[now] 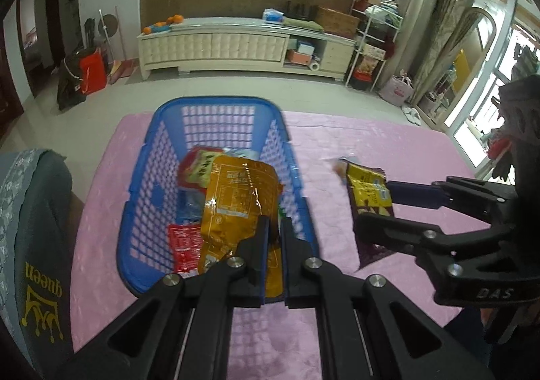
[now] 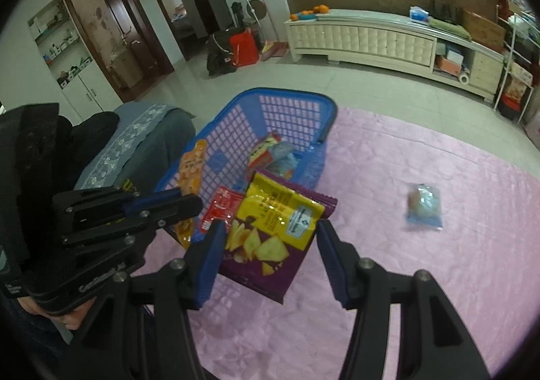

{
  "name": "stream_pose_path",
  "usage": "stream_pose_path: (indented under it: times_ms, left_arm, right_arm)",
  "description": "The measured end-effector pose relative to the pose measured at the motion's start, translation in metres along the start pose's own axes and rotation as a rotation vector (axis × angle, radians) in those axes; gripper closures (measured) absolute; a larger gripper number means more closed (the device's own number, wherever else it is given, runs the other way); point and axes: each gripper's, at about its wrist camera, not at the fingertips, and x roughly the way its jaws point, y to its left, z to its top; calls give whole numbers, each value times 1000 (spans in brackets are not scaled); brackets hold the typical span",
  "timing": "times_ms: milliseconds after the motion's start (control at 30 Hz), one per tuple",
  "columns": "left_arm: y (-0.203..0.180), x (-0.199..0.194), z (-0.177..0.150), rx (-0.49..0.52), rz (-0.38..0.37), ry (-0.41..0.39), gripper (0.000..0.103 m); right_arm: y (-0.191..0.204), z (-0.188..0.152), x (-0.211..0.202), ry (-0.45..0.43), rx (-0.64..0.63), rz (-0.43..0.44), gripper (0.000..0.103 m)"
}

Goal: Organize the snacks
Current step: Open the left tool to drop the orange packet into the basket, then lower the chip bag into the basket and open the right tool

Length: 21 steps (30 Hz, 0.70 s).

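The left tongs pinch an orange packet over the blue basket; the right tongs clamp a purple chip bag by its near edge. Both look mid-delivery. Next, release each inside. One clear pouch waits mid-cloth on the pink tablecloth.

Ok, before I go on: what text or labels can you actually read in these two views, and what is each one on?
"queen", with a crown, in yellow on the grey cloth, upside down.
"DAS" on the right gripper body.
Orange packet: print too blurred.
Purple chip bag: label too small.
Red packet: unreadable.
Left gripper body lettering: blurred.
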Motion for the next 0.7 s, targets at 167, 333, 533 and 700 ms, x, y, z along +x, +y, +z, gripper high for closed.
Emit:
stream_pose_path:
  times_ms: [167,333,533,700]
  left_arm:
    - [16,14,-3,-42,12,20,97]
    - [22,20,-6,-60,28,27,93]
    - [13,8,-13,-29,43,29,59]
    - [10,-10,-12,3,71,12,38]
  right_arm:
    - [4,0,10,23,-11,-10,43]
    - [4,-4,4,25,-8,-18,43]
    - [1,-6,-5,13,13,-19,43]
    - [9,-3,-11,4,-10,-18,43]
